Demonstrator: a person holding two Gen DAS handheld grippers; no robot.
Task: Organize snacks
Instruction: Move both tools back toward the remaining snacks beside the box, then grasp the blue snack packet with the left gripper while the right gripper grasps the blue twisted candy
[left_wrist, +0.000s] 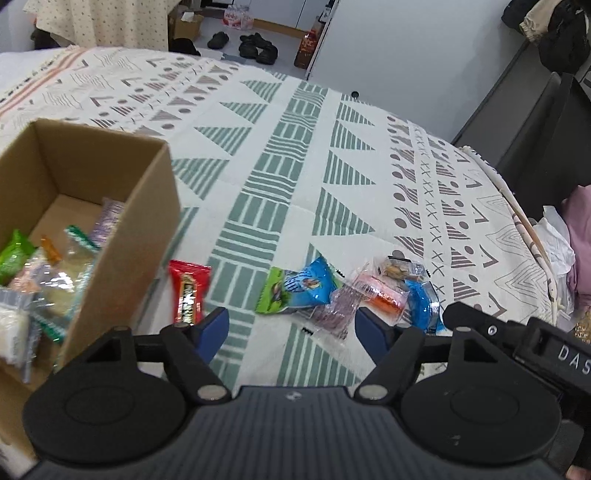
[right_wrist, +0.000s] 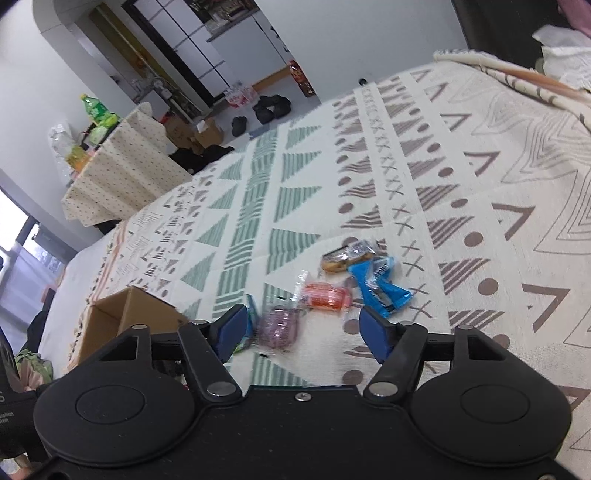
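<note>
Snacks lie loose on the patterned cloth (left_wrist: 280, 155) beside the cardboard box (left_wrist: 110, 192), which already holds several packets. Left gripper (left_wrist: 291, 328) and right gripper (right_wrist: 303, 328) both stand spread with nothing pinched. To do it well, centre each over one packet, the purple packet (right_wrist: 279, 326) or the red packet (left_wrist: 188, 291), and avoid trapping a neighbour

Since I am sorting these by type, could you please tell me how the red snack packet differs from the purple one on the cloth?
The red packet is opaque; the purple packet is see-through plastic. The red packet lies alone beside the cardboard box; the purple packet lies against a cluster of other snacks. Both lie outside the box on the patterned cloth.
</note>
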